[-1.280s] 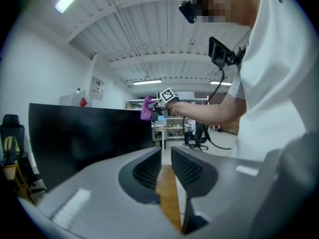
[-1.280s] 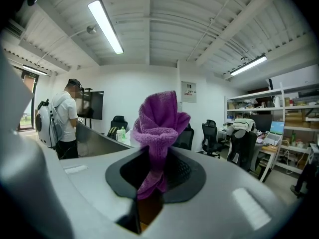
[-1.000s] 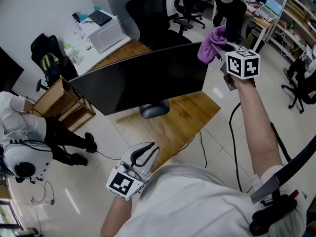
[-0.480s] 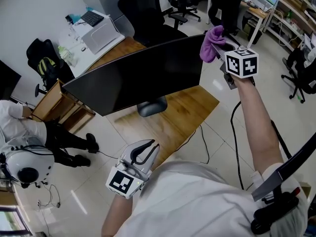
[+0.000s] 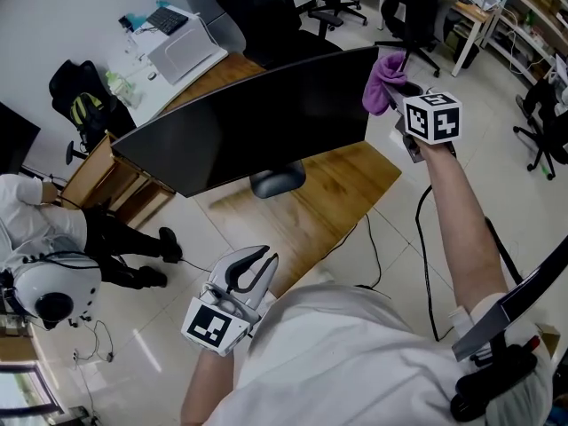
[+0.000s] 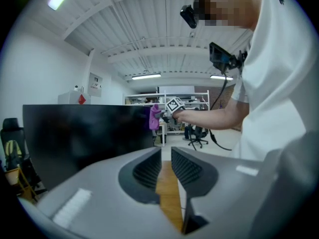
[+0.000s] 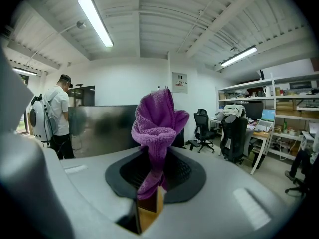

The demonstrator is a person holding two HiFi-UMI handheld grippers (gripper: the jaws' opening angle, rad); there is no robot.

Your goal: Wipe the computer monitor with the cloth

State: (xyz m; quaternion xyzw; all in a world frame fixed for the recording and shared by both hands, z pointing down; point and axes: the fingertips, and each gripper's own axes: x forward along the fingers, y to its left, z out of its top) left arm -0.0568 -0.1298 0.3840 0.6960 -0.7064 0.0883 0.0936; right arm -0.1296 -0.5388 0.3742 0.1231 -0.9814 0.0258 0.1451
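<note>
A wide black monitor stands on a wooden desk, its screen dark. My right gripper is shut on a bunched purple cloth, held against the screen's upper right edge. In the right gripper view the cloth rises from between the jaws, with the monitor behind it. My left gripper hangs low near my body, off the desk's front edge, its jaws together on nothing. The left gripper view shows the monitor at left and the cloth at its far edge.
Black office chairs stand behind the desk. A white table with a box and keyboard lies at the back left, a wooden cabinet beside it. A person stands at left. A cable runs over the tiled floor.
The right gripper with the cloth has come down from above the monitor's top right corner to lie along its right edge. The left gripper drifted slightly left and down.
</note>
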